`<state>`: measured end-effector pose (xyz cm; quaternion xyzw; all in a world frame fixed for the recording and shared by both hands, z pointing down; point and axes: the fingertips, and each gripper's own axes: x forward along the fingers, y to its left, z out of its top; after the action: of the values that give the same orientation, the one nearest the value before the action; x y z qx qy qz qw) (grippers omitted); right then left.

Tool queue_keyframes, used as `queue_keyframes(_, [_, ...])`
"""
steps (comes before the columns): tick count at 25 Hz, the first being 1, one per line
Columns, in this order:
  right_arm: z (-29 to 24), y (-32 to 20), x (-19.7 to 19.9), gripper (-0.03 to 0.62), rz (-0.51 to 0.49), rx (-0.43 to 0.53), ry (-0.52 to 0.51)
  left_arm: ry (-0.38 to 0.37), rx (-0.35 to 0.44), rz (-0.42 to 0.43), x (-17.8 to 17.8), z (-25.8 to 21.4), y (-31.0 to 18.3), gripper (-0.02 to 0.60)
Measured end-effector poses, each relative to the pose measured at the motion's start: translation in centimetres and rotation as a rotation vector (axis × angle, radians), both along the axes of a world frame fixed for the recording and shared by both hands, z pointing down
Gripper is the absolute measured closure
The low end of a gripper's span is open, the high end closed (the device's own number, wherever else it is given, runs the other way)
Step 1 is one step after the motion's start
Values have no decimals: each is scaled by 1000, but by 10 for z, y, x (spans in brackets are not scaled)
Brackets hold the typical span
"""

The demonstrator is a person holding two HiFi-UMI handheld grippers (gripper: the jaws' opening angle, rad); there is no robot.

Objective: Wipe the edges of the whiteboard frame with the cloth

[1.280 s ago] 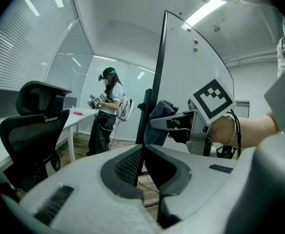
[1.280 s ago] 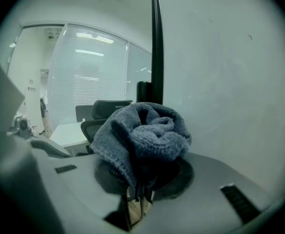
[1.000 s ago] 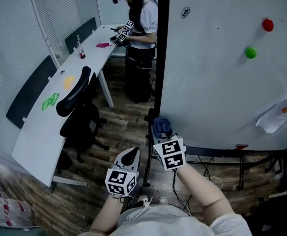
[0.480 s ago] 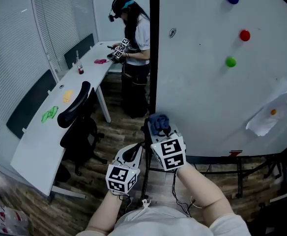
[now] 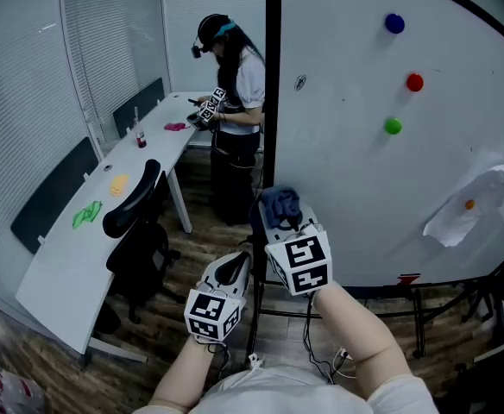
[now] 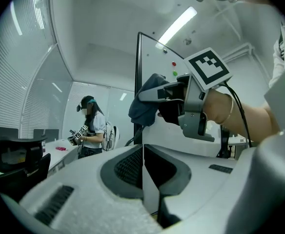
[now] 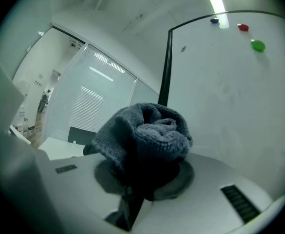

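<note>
Head view: the right gripper, w/ the blue cloth clamped in it, has been raised vs. 1 s ago, from the bottom-left corner to partway up the black left edge of the whiteboard frame. The left gripper is held low beside it.

Left gripper view: its jaws are pressed together, nothing between.

Right gripper view: its jaws are closed on the bunched cloth, w/ the frame edge just beyond.

An upward wipe is judged under way; most of the edge is left.

Nothing legible. A small mark by the left edge of the whiteboard is too small to read; the left gripper and right gripper bear only square markers.
</note>
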<state>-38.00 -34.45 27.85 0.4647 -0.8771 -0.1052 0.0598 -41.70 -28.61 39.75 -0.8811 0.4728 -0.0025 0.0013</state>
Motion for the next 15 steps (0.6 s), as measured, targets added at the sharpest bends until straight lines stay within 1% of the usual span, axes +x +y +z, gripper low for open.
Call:
queue_keyframes(7, [-41,-2,-2,522,8,56,4,-17,92,28,4,-46,-5,558])
queue_keyframes(10, [-57,-2,-4,522,4,66,-4,-20,116,37,3,-60,-6,558])
queue_keyframes(15, [-89,-2,-7,522,11,116,-8,-8,147,56,1,-77,-5,557])
